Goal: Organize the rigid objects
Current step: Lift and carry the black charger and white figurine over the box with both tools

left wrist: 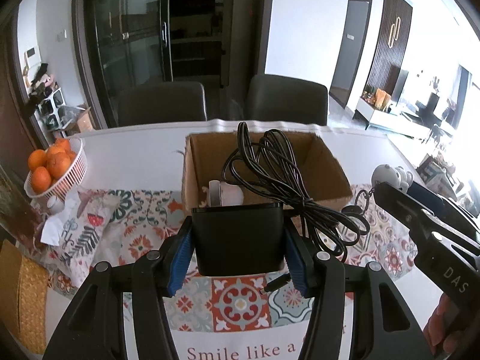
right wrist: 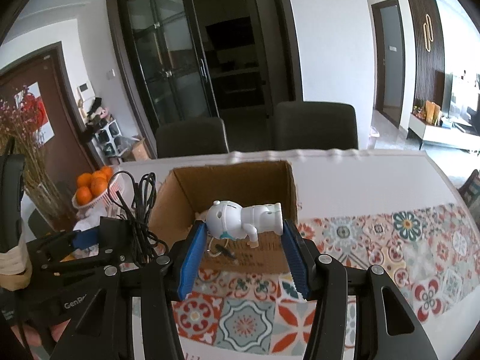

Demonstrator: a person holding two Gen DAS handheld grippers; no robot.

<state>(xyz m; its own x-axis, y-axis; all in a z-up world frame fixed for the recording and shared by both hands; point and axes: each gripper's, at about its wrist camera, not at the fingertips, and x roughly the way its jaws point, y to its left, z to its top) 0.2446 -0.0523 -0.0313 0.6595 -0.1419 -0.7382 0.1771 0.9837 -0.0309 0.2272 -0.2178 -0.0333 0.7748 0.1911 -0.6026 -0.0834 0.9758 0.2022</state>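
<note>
The left gripper [left wrist: 238, 237] was clamped by its blue pads on a black, box-shaped plastic power adapter [left wrist: 237, 237], whose bundled black cord [left wrist: 279, 180] hung off its right side. The right gripper [right wrist: 244, 234] gripped a white plastic astronaut figurine [right wrist: 240, 219] lying sideways between its pads. Just beyond both stood an open brown cardboard box [left wrist: 327, 162] on the patterned tablecloth [left wrist: 240, 303], with a white wire basket of oranges [left wrist: 54, 168] farther left.

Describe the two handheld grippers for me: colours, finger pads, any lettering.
Both are black plastic linkage frames with round silver pivot pins. The left gripper and right gripper each carry two ribbed blue finger pads. White lettering reads "DAS" on the right one's body and "Gen..." on the left's. No sleeves are visible.
</note>
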